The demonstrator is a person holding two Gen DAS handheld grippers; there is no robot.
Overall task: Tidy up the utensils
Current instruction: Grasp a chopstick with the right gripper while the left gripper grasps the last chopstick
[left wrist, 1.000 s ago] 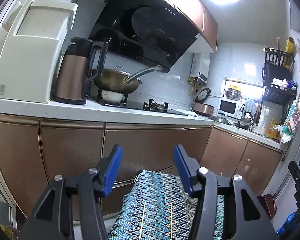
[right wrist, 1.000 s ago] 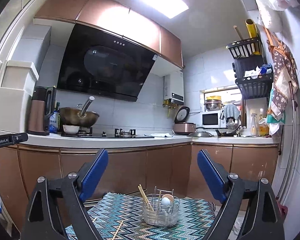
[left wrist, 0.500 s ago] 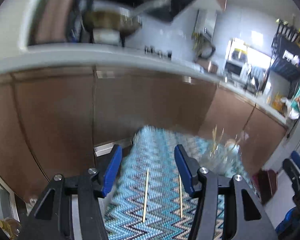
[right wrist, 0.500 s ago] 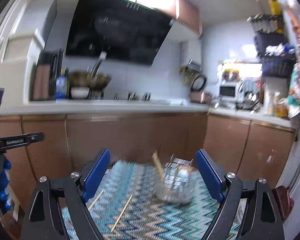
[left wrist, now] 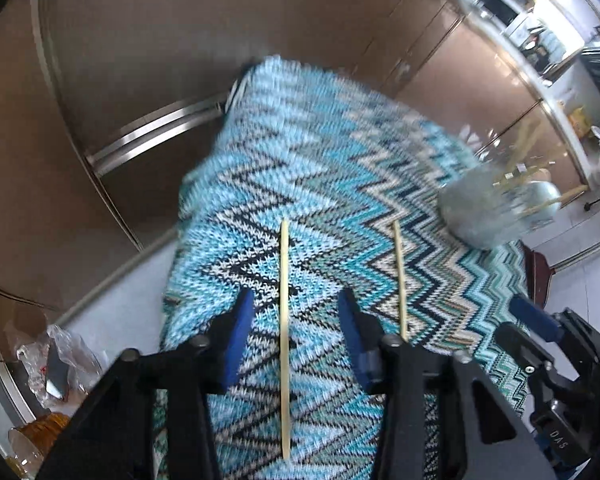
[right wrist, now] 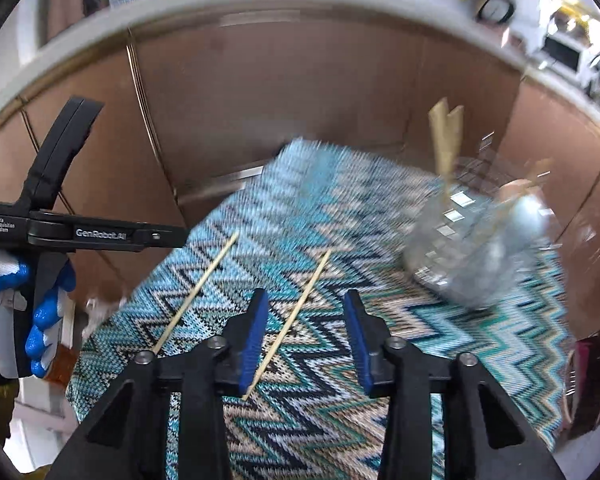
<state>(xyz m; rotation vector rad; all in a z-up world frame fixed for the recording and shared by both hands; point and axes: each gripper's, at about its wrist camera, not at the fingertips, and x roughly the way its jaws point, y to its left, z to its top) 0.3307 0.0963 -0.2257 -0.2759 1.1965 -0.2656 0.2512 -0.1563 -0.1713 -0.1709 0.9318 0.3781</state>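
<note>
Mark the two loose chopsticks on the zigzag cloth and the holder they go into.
left chopstick (left wrist: 285, 336), left wrist view, mid-shaft between the open jaws.
right chopstick (left wrist: 400, 280), left wrist view, mid-shaft.
utensil holder (right wrist: 472, 256), right wrist view, blurred side wall.
</note>
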